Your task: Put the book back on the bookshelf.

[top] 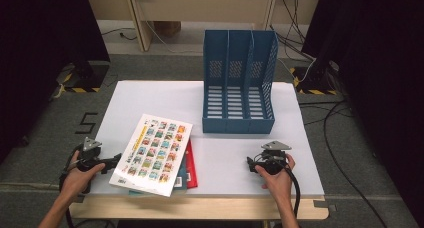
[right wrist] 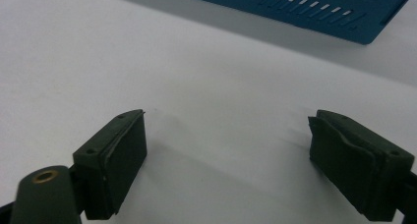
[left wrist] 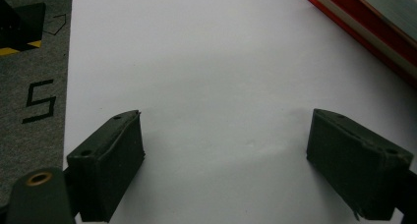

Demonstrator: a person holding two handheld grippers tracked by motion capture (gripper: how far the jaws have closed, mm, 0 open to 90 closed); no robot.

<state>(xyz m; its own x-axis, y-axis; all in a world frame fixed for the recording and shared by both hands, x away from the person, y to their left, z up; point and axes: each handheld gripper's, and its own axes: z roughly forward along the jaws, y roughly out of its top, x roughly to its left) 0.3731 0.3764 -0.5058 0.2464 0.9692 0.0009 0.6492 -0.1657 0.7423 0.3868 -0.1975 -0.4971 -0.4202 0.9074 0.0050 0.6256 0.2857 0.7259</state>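
Just right of the left gripper [top: 111,161], jaws wide and empty, lie 3 stacked books [top: 152,153]; slide 1 jaw under the top cover. Right gripper [top: 252,164], also wide and empty, waits below the blue file rack [top: 238,83]

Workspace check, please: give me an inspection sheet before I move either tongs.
Surface: white tabletop, bare between the tongs.
Job's things: stack of books at the near left edge, picture-grid cover on top, red book beneath; blue three-slot file rack upright at the far middle, slots empty.
Clutter: nothing seen.
Grippers: left tongs open beside the stack; right tongs open, in front of the rack.
Cables: black cable trails from the right tongs; more on the floor, right.
Surroundings: grey carpet, floor mark "5".
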